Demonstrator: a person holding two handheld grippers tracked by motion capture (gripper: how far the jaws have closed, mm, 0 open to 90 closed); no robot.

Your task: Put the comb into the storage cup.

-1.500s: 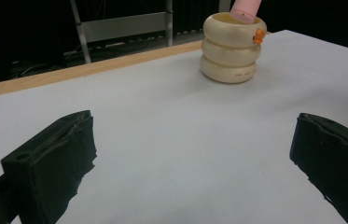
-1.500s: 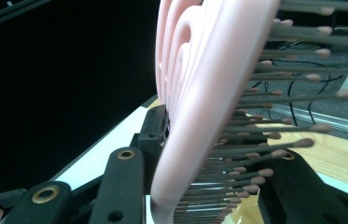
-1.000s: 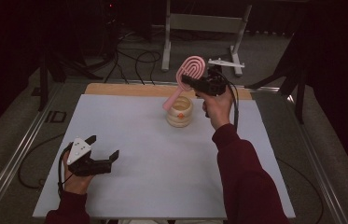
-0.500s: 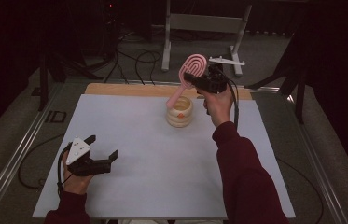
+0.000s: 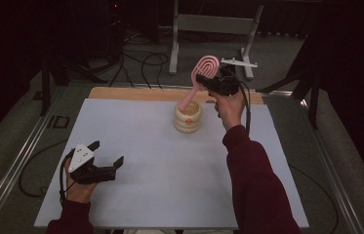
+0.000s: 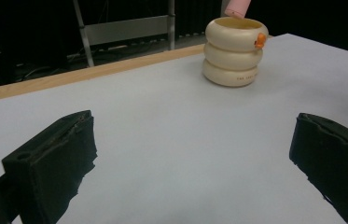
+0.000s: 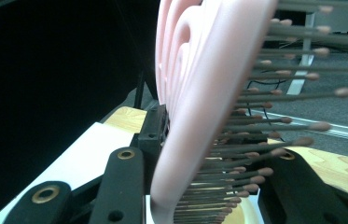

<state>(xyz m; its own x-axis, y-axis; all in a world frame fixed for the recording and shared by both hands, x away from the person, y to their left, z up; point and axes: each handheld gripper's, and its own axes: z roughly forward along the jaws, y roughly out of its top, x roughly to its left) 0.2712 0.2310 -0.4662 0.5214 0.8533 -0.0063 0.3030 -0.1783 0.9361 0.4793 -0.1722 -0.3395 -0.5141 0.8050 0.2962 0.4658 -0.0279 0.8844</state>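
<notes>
Pink hairbrush point(image 5: 204, 73) is clamped at its head by the right gripper point(image 5: 212, 83), jaws closed on it from both sides. In the right gripper view the brush head point(image 7: 199, 93) is seen between the jaws, bristles pointing right. Brush is held tilted over the far middle of the grey table mat point(image 5: 170, 165); its handle end is angled down into the mouth of the cream ribbed holder point(image 5: 188, 117). In the left gripper view the pink handle tip point(image 6: 237, 7) is seen at the holder rim point(image 6: 233, 44); contact with the holder cannot be told. Holder is stood upright near the mat's far edge. Left gripper point(image 5: 105, 165) is held low at the near left, well apart from the holder, jaws spread wide, nothing between them.
</notes>
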